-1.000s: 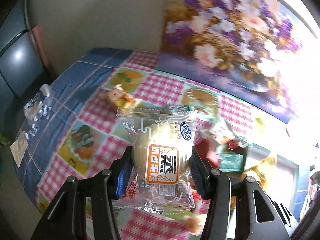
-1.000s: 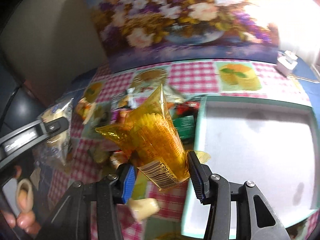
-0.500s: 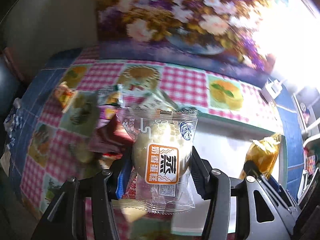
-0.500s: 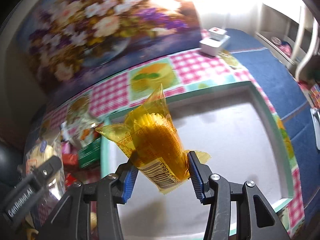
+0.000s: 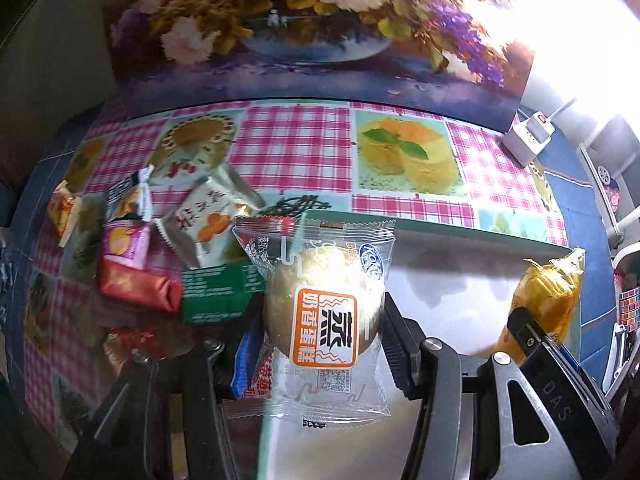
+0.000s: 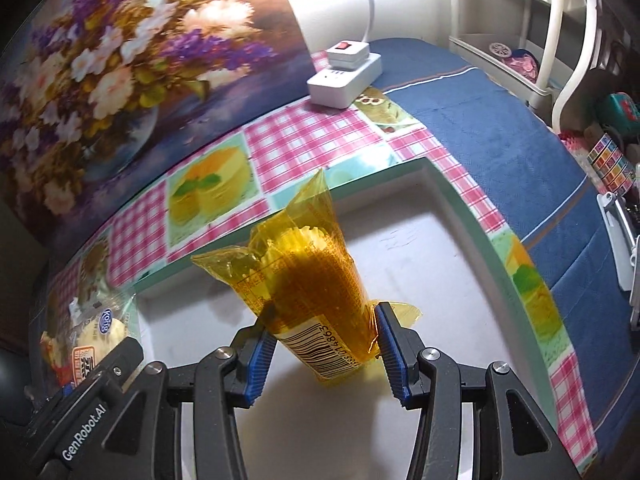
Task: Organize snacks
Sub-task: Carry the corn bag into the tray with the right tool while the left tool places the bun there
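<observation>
Taking the green-rimmed tray (image 6: pixel 460 200) as my landmark: my left gripper (image 5: pixel 320 332) pinches a clear-wrapped round cake (image 5: pixel 324 312) by its sides, hanging over the tray's left edge, half over the loose snack pile (image 5: pixel 160 256) on the worktop just beside that edge. My right gripper (image 6: pixel 324 340) pinches a yellow-wrapped cupcake (image 6: pixel 308 280), long axis tilted up and away from me, above the tray's bare white floor, toward its middle. The right one is deeper inside the rim, so I judge it the readier to set down.

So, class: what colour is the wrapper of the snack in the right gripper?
Translucent amber-yellow wrapper, clearest in the right wrist view.
</observation>
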### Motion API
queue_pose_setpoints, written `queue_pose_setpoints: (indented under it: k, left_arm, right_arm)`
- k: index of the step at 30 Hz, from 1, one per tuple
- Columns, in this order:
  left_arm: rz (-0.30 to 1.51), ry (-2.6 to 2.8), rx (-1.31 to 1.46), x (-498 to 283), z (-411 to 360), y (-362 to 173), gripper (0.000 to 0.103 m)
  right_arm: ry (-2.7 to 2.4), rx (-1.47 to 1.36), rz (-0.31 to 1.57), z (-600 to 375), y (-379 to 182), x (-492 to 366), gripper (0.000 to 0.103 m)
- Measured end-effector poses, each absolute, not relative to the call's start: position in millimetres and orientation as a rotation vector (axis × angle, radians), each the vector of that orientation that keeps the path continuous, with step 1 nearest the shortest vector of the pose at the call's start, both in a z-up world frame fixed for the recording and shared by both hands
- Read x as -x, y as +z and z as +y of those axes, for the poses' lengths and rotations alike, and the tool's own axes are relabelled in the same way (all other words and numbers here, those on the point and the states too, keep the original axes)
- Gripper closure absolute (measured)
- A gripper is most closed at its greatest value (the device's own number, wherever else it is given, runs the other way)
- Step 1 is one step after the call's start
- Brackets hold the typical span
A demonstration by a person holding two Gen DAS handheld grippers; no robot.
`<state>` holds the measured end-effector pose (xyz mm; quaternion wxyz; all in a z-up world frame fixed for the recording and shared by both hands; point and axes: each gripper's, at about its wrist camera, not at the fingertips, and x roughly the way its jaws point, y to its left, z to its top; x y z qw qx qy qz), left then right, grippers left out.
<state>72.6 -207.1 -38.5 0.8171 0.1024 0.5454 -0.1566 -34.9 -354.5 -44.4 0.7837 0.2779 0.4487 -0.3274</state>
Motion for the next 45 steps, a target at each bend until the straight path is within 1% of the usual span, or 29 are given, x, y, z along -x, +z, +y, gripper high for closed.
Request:
queue_pose_setpoints:
  k: [8, 9, 10, 11, 18, 19, 21, 24, 26, 27, 29, 30, 31, 34, 36, 37, 39, 45]
  left_arm:
    - [1.184, -0.338, -0.225, -74.2, -213.0, -48.7, 0.046]
    - [1.181, -0.337, -0.221, -74.2, -211.4, -47.5, 0.044]
    - [1.178, -0.335, -0.219, -74.4, -210.7, -46.6, 0.039]
    - [1.172, -0.334, -0.216, -74.1, -209.1, -44.1, 0.038]
    - [1.146, -0.328, -0.206, -71.3, -199.9, -30.3, 0.036]
    - [1.143, -0.319, -0.207, -71.5, -197.7, -29.4, 0.030]
    - [1.138, -0.298, -0.205, -72.0, -192.1, -28.1, 0.018]
    - [1.135, -0.264, -0.196, -74.5, -179.7, -26.4, 0.017]
    - [1.133, -0.244, -0.197, -75.9, -173.7, -25.3, 0.017]
    - [1.129, -0.232, -0.198, -76.6, -170.0, -24.5, 0.017]
    - [1.116, -0.202, -0.197, -77.6, -161.1, -21.6, 0.017]
    - [1.111, -0.191, -0.196, -77.3, -157.1, -20.3, 0.015]
    - [1.105, -0.180, -0.195, -77.6, -153.3, -18.9, 0.013]
    - [1.090, -0.147, -0.198, -77.3, -143.7, -15.5, 0.013]
    - [1.085, -0.133, -0.195, -76.9, -137.2, -14.2, 0.012]
    - [1.085, -0.127, -0.190, -76.7, -133.4, -13.7, 0.008]
    - [1.086, -0.112, -0.174, -74.8, -123.2, -12.3, 0.005]
    - [1.076, -0.077, -0.151, -63.3, -96.6, -8.4, 0.005]
  right_arm:
    - [-0.726, -0.594, 0.985, -358.7, -47.3, 33.9, 0.050]
    - [-0.727, -0.594, 0.986, -358.8, -46.8, 34.3, 0.050]
    - [-0.730, -0.592, 0.986, -358.7, -46.1, 34.8, 0.049]
    - [-0.732, -0.590, 0.988, -358.6, -45.8, 35.1, 0.049]
    - [-0.722, -0.586, 0.999, -357.0, -43.1, 35.7, 0.049]
    - [-0.720, -0.584, 1.003, -357.1, -43.0, 35.6, 0.048]
    - [-0.711, -0.585, 1.008, -357.1, -42.7, 34.8, 0.043]
    - [-0.705, -0.573, 1.010, -354.5, -40.8, 34.2, 0.035]
    - [-0.703, -0.563, 1.010, -352.7, -38.9, 33.9, 0.027]
    - [-0.697, -0.565, 1.010, -352.2, -37.9, 34.3, 0.025]
    - [-0.684, -0.569, 1.008, -350.7, -36.4, 35.1, 0.017]
    - [-0.680, -0.567, 1.006, -349.2, -35.1, 35.8, 0.015]
    - [-0.678, -0.565, 1.004, -347.7, -33.9, 36.5, 0.012]
    - [-0.667, -0.554, 0.996, -342.0, -31.3, 37.3, 0.000]
    - [-0.652, -0.540, 0.995, -334.8, -30.1, 36.3, 0.000]
    - [-0.643, -0.536, 0.995, -331.2, -29.9, 35.6, 0.000]
    - [-0.624, -0.524, 0.996, -320.6, -30.1, 35.3, 0.000]
    - [-0.563, -0.477, 0.990, -286.0, -28.9, 36.1, 0.000]
